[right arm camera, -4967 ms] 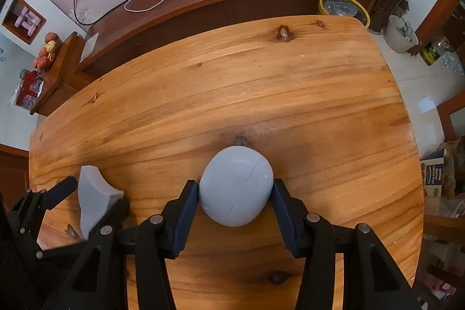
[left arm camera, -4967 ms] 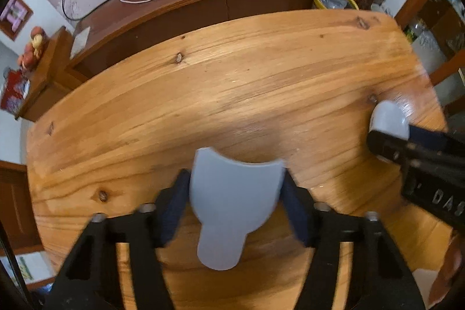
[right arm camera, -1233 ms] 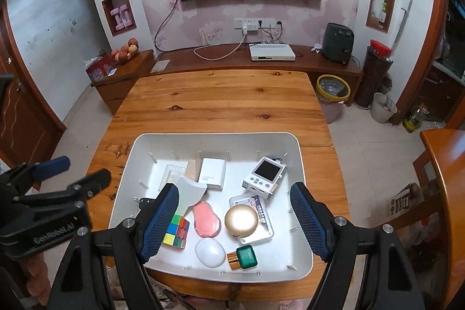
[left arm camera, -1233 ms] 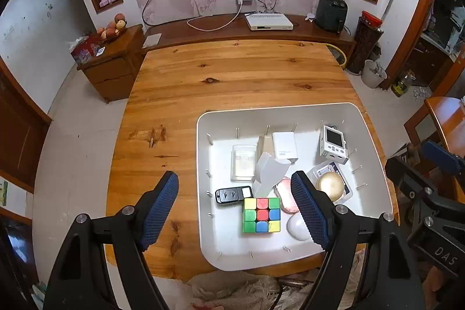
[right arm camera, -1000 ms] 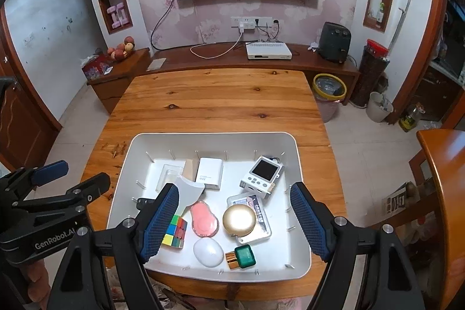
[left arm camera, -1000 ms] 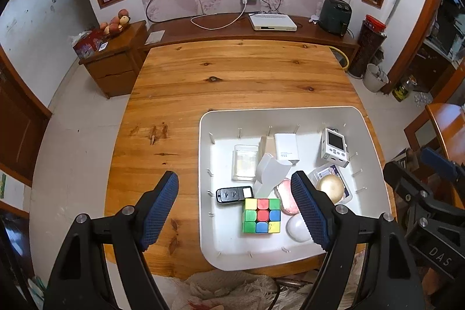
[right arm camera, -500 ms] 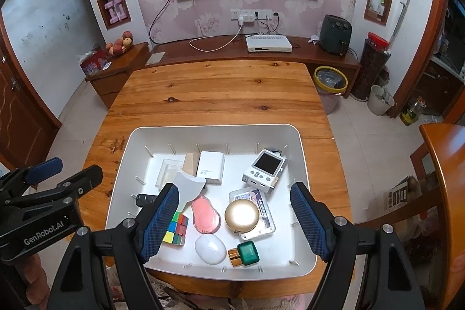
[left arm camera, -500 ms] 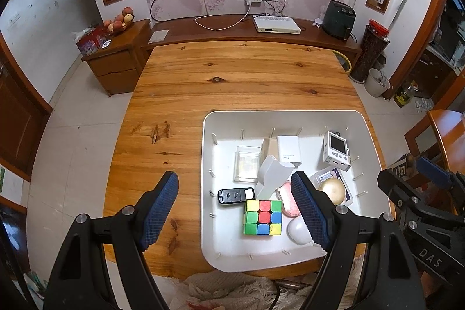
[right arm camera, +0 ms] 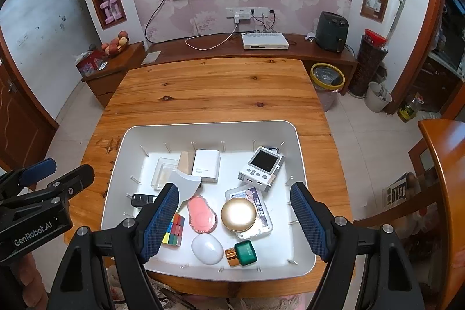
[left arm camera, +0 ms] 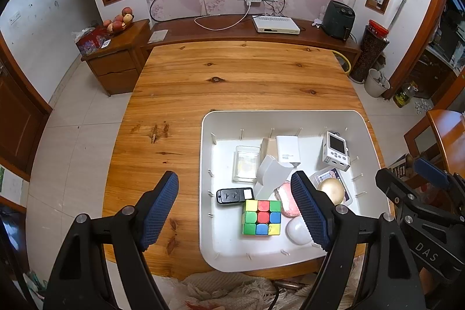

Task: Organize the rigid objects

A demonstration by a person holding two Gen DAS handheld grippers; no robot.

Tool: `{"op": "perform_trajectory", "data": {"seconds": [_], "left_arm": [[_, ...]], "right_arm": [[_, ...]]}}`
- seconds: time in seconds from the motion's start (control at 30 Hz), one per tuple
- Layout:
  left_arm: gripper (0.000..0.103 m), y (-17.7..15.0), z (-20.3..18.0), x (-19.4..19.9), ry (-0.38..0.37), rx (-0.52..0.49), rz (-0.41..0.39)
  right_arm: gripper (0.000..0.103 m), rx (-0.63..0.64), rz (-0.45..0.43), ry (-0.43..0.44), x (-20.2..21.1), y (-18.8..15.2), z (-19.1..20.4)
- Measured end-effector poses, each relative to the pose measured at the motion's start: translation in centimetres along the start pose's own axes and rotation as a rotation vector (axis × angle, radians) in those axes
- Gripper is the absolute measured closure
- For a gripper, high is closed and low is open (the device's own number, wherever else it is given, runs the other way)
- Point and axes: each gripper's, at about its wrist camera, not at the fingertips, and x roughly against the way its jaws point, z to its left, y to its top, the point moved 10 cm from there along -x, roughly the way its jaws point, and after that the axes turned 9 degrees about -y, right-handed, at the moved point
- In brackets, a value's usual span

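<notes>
White plastic tray (right arm camera: 299, 153) sits on the knotty pine table (right arm camera: 209, 89) — inside, a glossy colour cube (left arm camera: 262, 217), smooth white egg shape (right arm camera: 207, 248), pink oval case (right arm camera: 202, 213), round gold compact (right arm camera: 238, 214), grey curved wedge (right arm camera: 187, 182). Left gripper (left arm camera: 235, 205) and right gripper (right arm camera: 234, 218) hang above — jaws wide, empty, pads dimpled blue.

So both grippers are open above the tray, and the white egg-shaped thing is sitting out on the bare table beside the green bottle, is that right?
Not quite. The white egg-shaped object lies inside the white tray, not on the bare table, as the right wrist view shows. The rest holds: it sits beside the green bottle, and the left gripper and right gripper are both open above the tray.
</notes>
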Motion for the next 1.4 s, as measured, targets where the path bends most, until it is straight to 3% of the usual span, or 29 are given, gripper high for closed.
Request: {"op": "perform_trajectory", "data": {"seconds": [1.4], "left_arm": [[0.021, -0.13, -0.13, -0.03, -0.004, 0.003, -0.002]], "right_arm": [[0.023, -0.001, -0.002, -0.012, -0.28, -0.42, -0.04]]}}
